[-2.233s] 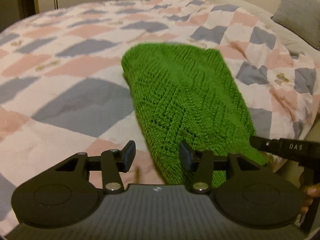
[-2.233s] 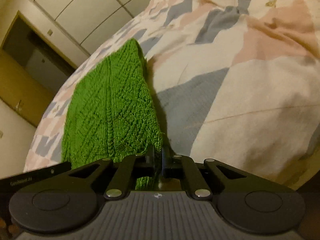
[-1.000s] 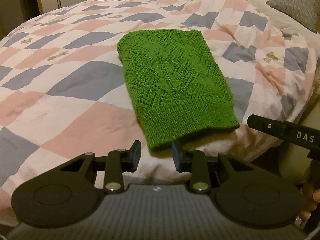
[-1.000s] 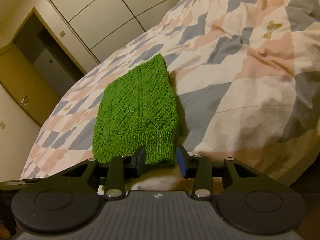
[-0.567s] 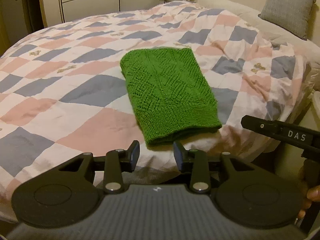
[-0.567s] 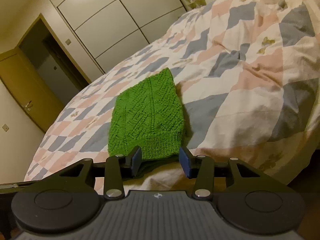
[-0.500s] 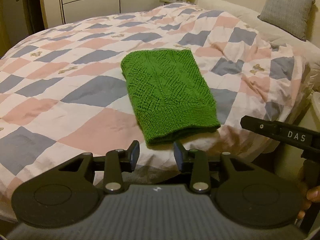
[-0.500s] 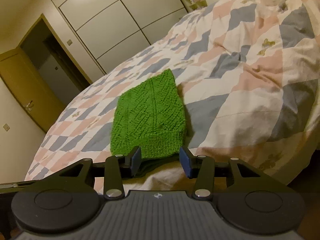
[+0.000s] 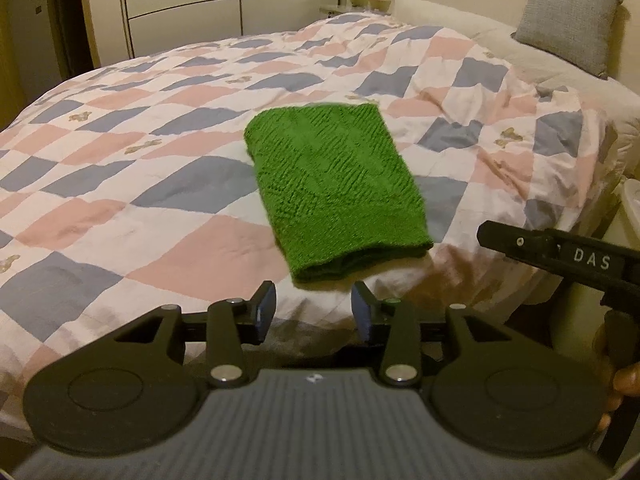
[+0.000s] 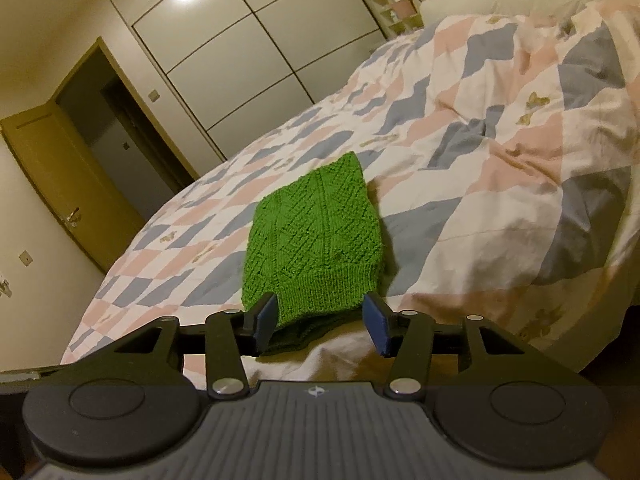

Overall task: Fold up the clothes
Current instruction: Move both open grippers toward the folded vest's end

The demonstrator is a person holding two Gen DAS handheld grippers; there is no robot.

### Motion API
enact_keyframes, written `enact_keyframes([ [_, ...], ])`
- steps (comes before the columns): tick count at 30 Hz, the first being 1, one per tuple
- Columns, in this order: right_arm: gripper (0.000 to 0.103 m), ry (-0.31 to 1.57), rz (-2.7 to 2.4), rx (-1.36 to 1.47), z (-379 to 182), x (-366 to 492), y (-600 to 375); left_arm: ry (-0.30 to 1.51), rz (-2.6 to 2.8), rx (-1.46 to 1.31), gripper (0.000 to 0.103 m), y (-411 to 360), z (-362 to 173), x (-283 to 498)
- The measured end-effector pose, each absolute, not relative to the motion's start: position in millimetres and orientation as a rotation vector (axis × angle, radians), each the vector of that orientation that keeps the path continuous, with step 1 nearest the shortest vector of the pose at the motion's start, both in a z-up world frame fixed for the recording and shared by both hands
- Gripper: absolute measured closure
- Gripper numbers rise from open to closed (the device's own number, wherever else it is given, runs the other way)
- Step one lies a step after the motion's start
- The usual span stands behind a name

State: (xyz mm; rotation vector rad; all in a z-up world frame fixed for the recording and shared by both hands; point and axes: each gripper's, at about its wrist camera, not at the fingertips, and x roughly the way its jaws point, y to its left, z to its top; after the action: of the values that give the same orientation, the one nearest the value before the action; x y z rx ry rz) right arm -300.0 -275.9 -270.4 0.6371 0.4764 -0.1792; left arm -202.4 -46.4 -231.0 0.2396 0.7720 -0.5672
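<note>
A green knitted garment point(image 9: 332, 188) lies folded into a neat rectangle on the bed, near its front edge; it also shows in the right wrist view point(image 10: 316, 240). My left gripper point(image 9: 314, 304) is open and empty, held back from the bed just in front of the garment's near hem. My right gripper point(image 10: 322, 314) is open and empty, also pulled back in front of the near hem. The right gripper's body point(image 9: 560, 256) shows at the right edge of the left wrist view.
The bed carries a pink, grey and white checked quilt point(image 9: 120, 184). A grey pillow point(image 9: 568, 36) lies at the far right by a cream headboard. White wardrobe doors point(image 10: 240, 52) and an open wooden door point(image 10: 52, 184) stand behind the bed.
The right gripper let go of the garment's hem and opened. Both grippers drew back from the bed, and the folded garment now lies flat and farther away.
</note>
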Motion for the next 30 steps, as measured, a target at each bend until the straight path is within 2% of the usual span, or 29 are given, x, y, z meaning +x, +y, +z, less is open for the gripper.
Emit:
enact_keyframes([
  [17, 0.052, 0.575, -0.185, 0.754, -319.5, -260.6, -300.9, 0.916, -0.578, 0.252, 0.066, -70.4, -274.4, -137.7],
  [24, 0.051, 0.471, -0.121, 0.799, -326.2, -219.2, -327.1, 0.864, -0.722, 0.091, 0.066, -56.7, -264.9, -66.9],
  [30, 0.051, 0.599, -0.173, 0.877, -344.8, -161.7, -356.2, 1.037, -0.702, 0.075, 0.068, -78.0, -265.9, -1.3],
])
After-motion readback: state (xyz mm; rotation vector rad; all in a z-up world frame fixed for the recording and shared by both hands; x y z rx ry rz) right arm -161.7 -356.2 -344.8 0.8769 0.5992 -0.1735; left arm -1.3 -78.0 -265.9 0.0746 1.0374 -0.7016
